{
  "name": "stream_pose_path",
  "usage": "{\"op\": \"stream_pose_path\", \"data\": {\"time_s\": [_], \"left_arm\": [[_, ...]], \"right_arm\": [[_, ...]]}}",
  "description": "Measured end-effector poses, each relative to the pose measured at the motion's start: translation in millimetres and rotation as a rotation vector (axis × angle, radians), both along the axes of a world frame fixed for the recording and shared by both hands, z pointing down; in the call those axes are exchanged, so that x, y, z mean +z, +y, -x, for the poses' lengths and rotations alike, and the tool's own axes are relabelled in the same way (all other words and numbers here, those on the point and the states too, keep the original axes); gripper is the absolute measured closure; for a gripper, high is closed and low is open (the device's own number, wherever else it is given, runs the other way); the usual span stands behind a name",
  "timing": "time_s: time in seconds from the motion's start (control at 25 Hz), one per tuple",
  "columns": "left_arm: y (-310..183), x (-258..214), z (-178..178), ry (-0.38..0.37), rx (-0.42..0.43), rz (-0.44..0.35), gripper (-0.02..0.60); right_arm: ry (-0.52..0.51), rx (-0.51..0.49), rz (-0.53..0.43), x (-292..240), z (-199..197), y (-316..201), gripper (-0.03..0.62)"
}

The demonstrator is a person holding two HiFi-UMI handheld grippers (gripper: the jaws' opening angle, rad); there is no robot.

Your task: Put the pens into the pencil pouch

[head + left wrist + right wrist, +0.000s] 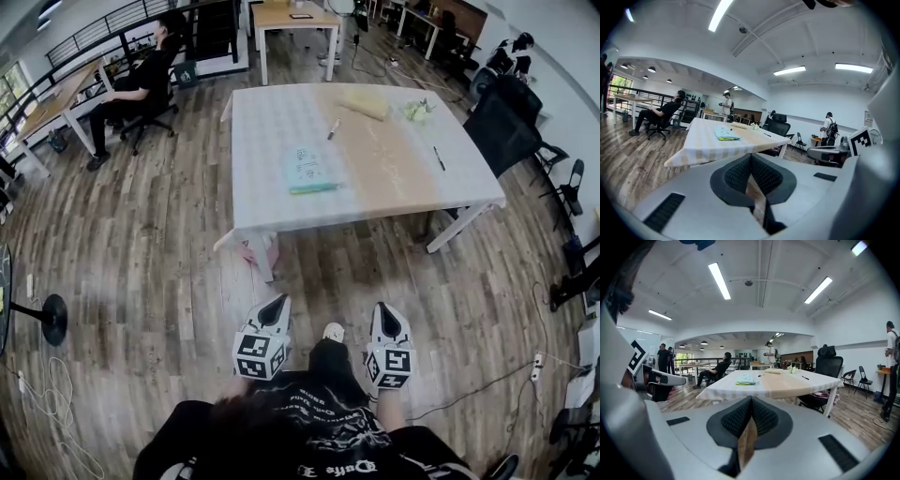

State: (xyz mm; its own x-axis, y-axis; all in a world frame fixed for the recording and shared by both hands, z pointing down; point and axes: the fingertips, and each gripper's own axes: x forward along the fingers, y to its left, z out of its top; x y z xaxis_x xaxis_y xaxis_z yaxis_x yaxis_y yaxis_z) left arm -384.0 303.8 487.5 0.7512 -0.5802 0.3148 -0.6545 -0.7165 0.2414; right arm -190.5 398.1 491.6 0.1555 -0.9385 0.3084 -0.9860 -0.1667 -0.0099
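Observation:
A pale blue flat pouch [305, 167] lies on the white table [272, 211] near its front left, with a green strip [314, 188] along its near edge. A dark pen [333, 129] lies behind it, and a black pen [438, 157] lies toward the right side. My left gripper [273, 307] and right gripper [384, 314] hang side by side over the wooden floor, well short of the table, both shut and empty. The pouch [725, 134] shows far ahead of the left gripper [751, 157]. The right gripper [751, 399] also faces the pouch [745, 379] and the black pen [805, 378].
A yellowish cloth bundle [364, 103] and a small greenish object [417, 110] sit at the table's far side. A black office chair [502, 127] stands at the right. A seated person [141, 80] is at the far left. Cables and a power strip [537, 366] lie on the floor.

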Motion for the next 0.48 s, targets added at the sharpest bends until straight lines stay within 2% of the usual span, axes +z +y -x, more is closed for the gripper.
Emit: {"op": "stream_pose_path", "data": {"time_s": [0.48], "left_arm": [[-100.5,-8.3,-140.5,-0.034,-0.068,-0.021,0.561]], "right_arm": [[0.015,-0.097,-0.015,-7.6,-147.4,-117.4,0.585]]}}
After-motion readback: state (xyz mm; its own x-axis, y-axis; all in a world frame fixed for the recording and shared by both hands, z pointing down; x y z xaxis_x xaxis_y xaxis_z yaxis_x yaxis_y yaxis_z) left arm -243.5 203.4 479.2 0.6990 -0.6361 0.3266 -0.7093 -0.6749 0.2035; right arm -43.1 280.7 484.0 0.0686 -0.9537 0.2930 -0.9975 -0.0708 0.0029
